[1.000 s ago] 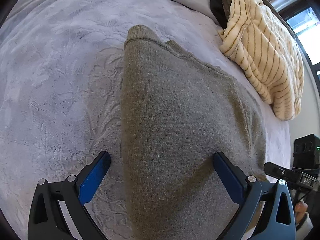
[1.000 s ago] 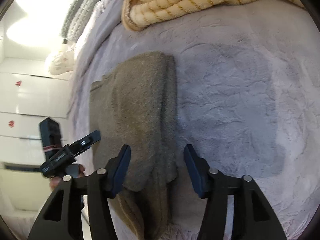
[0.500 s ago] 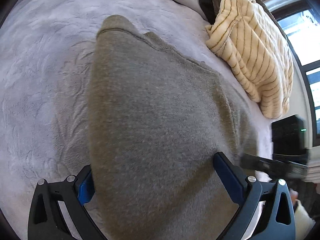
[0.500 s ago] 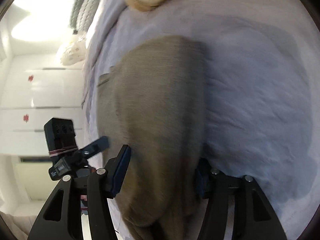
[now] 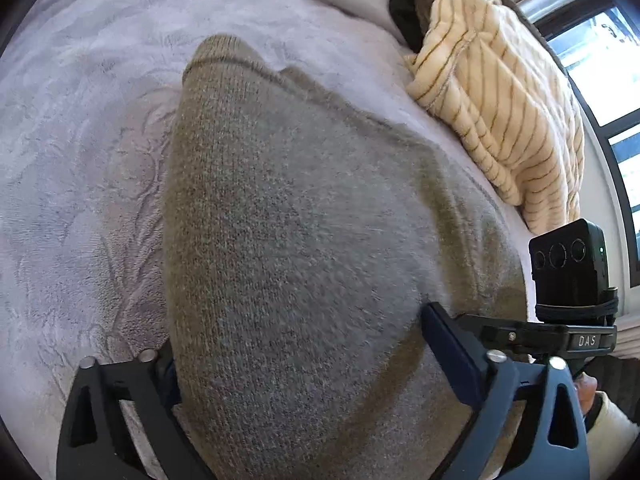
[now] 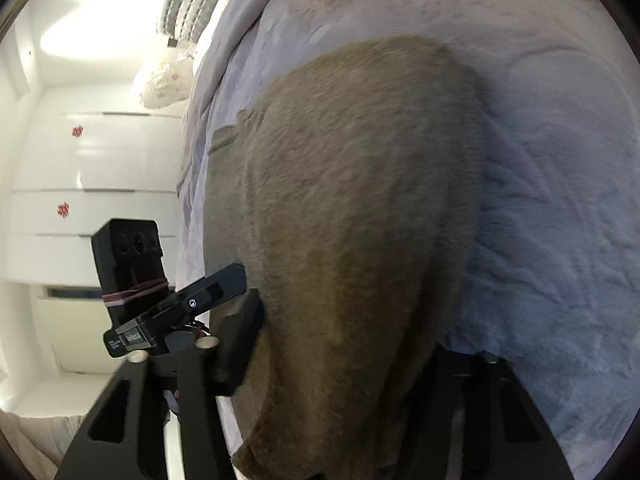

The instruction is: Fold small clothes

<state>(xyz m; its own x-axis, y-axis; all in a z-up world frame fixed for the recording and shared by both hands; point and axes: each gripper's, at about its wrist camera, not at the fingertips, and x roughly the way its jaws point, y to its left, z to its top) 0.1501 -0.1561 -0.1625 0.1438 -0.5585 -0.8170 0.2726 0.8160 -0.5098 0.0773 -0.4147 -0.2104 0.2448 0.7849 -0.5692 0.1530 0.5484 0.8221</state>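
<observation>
Sweater [image 5: 304, 264], grey-brown knit, one item: lying on the bed [image 5: 80, 168], spread over the pale lilac textured cover and reaching my near edge of it. Ribbed cuff or hem end points toward the far side of the bed.

My left gripper [image 5: 304, 364]: fingers spread wide, the knit bulging up between them and covering most of the left finger; the blue pad of the right finger [image 5: 448, 352] shows against the cloth. Whether the fabric is pinched I cannot tell.

Cream striped garment [image 5: 500, 112]: heaped at the far right edge of the bed, apart from the sweater, with a dark item behind it.

My right gripper [image 6: 340, 360]: fingers also set wide, the sweater draped between them and hiding the right finger; the left finger [image 6: 240, 344] touches the cloth edge. Grip cannot be told.

White cabinet [image 6: 100, 152]: beyond the bed's left edge in the right wrist view.
</observation>
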